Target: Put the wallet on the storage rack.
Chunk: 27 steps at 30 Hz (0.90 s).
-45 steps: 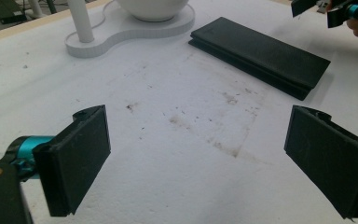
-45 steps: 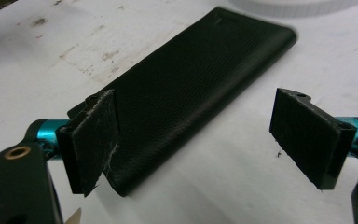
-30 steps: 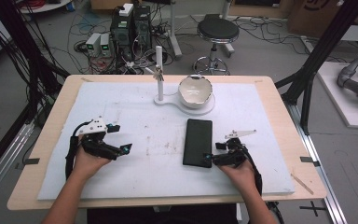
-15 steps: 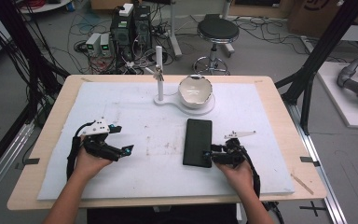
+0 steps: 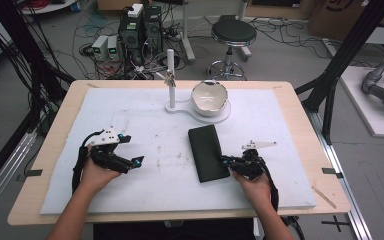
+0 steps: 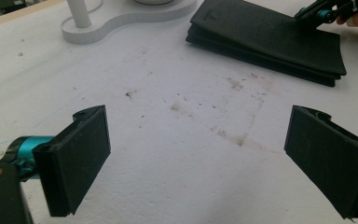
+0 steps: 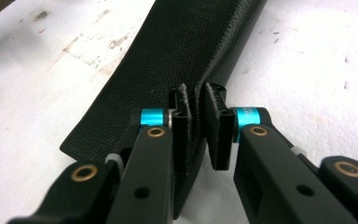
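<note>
A black leather wallet [image 5: 207, 152] lies flat on the white foam mat [image 5: 150, 185], right of the middle. My right gripper [image 5: 226, 161] sits at its near right edge. In the right gripper view its jaws have just been closing, and the pads [image 7: 181, 126] now pinch the wallet [image 7: 177, 51] along a raised edge. My left gripper [image 5: 132, 149] rests on the mat at the left, well apart from the wallet. Its jaws stand wide open over bare mat in the left gripper view [image 6: 198, 135], with the wallet [image 6: 270, 39] farther off.
A white stand with an upright post [image 5: 171, 75] and hanging keys shares a base with a white bowl [image 5: 209, 97] at the back middle. The wooden table [image 5: 310, 130] borders the mat. The mat between the two hands is stained and bare.
The right gripper's jaws have closed onto the wallet's edge. Both hands stayed where they were.
</note>
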Motion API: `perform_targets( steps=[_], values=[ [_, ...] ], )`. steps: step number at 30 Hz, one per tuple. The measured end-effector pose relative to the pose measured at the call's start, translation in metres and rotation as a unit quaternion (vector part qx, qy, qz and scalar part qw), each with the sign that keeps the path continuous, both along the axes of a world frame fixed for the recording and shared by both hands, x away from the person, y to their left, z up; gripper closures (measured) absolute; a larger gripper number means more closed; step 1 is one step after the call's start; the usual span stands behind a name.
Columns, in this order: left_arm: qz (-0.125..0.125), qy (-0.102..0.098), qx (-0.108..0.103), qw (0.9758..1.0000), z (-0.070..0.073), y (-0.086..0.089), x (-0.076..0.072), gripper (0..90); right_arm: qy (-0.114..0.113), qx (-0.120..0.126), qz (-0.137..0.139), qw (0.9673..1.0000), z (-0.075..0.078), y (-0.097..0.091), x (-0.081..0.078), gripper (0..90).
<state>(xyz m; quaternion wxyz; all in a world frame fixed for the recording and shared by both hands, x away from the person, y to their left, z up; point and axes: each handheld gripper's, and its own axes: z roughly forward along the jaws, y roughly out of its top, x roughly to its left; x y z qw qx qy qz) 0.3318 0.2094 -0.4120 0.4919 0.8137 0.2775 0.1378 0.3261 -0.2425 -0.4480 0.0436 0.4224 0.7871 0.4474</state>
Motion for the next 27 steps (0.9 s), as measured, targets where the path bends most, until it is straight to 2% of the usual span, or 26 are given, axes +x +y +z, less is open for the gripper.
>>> perform_targets(
  steps=[5, 8, 15, 16, 17, 20, 21, 22, 23, 24, 25, 26, 27],
  values=[
    [-0.001, 0.001, 0.0, 1.0, 0.0, 0.0, 0.0, 6.9, -0.006, 0.001, 0.01, 0.9999, 0.003, 0.0, -0.001, 85.1],
    [-0.003, 0.001, -0.003, 1.0, 0.001, 0.002, 0.0, 6.9, -0.019, 0.012, 0.019, 0.9996, 0.009, -0.002, -0.003, 85.6],
    [-0.004, 0.003, -0.011, 0.9999, 0.001, 0.004, 0.0, 6.9, -0.07, -0.006, 0.045, 0.9965, 0.032, 0.005, -0.011, 86.0],
    [-0.005, 0.003, -0.014, 0.9999, 0.001, 0.004, 0.0, 6.9, -0.08, -0.013, 0.048, 0.9956, 0.036, 0.006, -0.013, 85.9],
    [-0.006, 0.003, -0.018, 0.9998, 0.002, 0.004, 0.0, 6.9, -0.1, -0.026, 0.055, 0.9932, 0.043, 0.008, -0.016, 86.1],
    [-0.016, 0.005, -0.034, 0.9993, 0.003, 0.005, 0.0, 6.9, -0.13, -0.047, 0.064, 0.9883, 0.055, 0.012, -0.023, 86.1],
    [-0.016, 0.005, -0.034, 0.9993, 0.003, 0.005, 0.0, 6.9, -0.138, -0.049, 0.067, 0.9869, 0.057, 0.012, -0.024, 86.1],
    [-0.018, 0.004, -0.036, 0.9992, 0.003, 0.006, 0.0, 6.9, -0.138, -0.049, 0.067, 0.9869, 0.057, 0.012, -0.024, 86.1],
    [-0.022, 0.005, -0.042, 0.9989, 0.004, 0.005, 0.0, 6.9, -0.147, -0.054, 0.072, 0.9851, 0.06, 0.013, -0.026, 86.1],
    [-0.027, 0.005, -0.045, 0.9986, 0.004, 0.005, 0.0, 6.9, -0.166, -0.066, 0.086, 0.9801, 0.067, 0.016, -0.032, 86.1],
    [-0.029, 0.005, -0.047, 0.9985, 0.004, 0.004, -0.001, 6.9, -0.166, -0.066, 0.086, 0.9801, 0.067, 0.016, -0.032, 86.1],
    [-0.034, 0.004, -0.047, 0.9983, 0.005, 0.003, -0.001, 6.9, -0.183, -0.077, 0.098, 0.9753, 0.073, 0.02, -0.037, 86.2],
    [-0.039, 0.003, -0.05, 0.998, 0.006, 0.003, -0.001, 6.9, -0.183, -0.077, 0.098, 0.9753, 0.073, 0.02, -0.037, 86.2]
  ],
)
